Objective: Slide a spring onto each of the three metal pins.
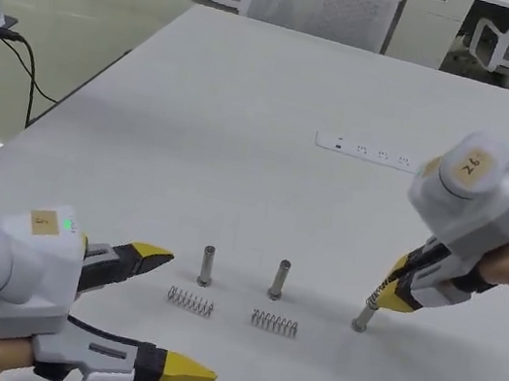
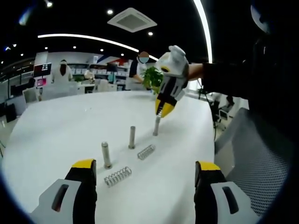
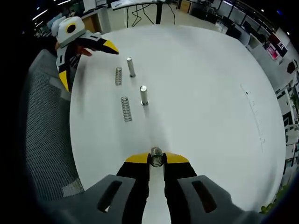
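R tool point(image 3: 156, 159) clamping 1 spring point(image 3: 156, 154) over a pin point(image 1: 363, 318), L tool point(image 1: 175, 315) spread wide, empty; 3 pins total, 2 more springs point(image 1: 190, 302) on bench point(image 1: 242, 149).

The white tabletop point(image 1: 245, 130) looks smooth and matt. The short grey metal pins point(image 1: 280, 279) carry a dull sheen; the coiled wire springs point(image 1: 273, 323) glint brighter. The left tongs point(image 2: 145, 165) and right tongs point(image 3: 156, 158) are matt grey plastic with yellow tips.

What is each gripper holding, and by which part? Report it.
The right gripper pinches a spring near its upper end, over a pin. The left gripper is open, holding nothing.
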### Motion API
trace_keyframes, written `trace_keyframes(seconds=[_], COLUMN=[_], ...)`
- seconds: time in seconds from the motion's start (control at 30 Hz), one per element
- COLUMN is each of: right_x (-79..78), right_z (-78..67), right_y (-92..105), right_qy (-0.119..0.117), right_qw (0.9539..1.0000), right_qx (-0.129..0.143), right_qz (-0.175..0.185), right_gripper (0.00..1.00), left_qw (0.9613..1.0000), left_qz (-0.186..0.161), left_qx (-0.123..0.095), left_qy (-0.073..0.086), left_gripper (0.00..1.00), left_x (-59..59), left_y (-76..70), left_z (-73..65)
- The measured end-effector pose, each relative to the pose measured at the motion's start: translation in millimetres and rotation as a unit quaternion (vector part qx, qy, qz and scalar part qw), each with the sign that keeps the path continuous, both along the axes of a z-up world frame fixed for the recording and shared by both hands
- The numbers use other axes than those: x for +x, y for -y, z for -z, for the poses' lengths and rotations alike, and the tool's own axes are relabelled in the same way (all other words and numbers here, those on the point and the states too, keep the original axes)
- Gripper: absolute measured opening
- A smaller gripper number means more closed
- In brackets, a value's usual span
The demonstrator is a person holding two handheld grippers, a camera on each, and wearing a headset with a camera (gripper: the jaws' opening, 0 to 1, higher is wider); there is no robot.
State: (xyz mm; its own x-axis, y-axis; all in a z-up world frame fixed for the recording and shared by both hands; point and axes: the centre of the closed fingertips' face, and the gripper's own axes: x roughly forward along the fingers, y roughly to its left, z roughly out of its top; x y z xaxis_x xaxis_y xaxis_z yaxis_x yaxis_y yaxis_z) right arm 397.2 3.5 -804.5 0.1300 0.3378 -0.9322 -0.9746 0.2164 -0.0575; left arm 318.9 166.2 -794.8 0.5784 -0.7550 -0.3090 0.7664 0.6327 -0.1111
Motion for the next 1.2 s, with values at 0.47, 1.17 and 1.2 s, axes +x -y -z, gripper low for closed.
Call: trace_keyframes(seconds=[0.47, 1.17, 1.2], right_x=[-3.4, -5.1, -5.3], right_z=[22.9, 39.8, 39.6], right_y=[-1.3, -0.3, -0.3], right_qy=[-0.024, -0.033, -0.034], right_qw=[0.9996, 0.9993, 0.9992], right_qx=[-0.012, -0.017, -0.017], right_qz=[0.003, 0.007, 0.007], right_gripper=[0.08, 0.08, 0.08], left_qw=[1.0, 1.0, 1.0], left_qz=[-0.001, 0.004, 0.005], left_qx=[0.0, 0.003, 0.003], left_qy=[0.001, 0.002, 0.002], left_gripper=[0.83, 0.81, 0.81], left_x=[0.2, -0.8, -0.9], left_y=[-0.4, 0.8, 0.8], left_z=[-1.0, -0.7, -0.7])
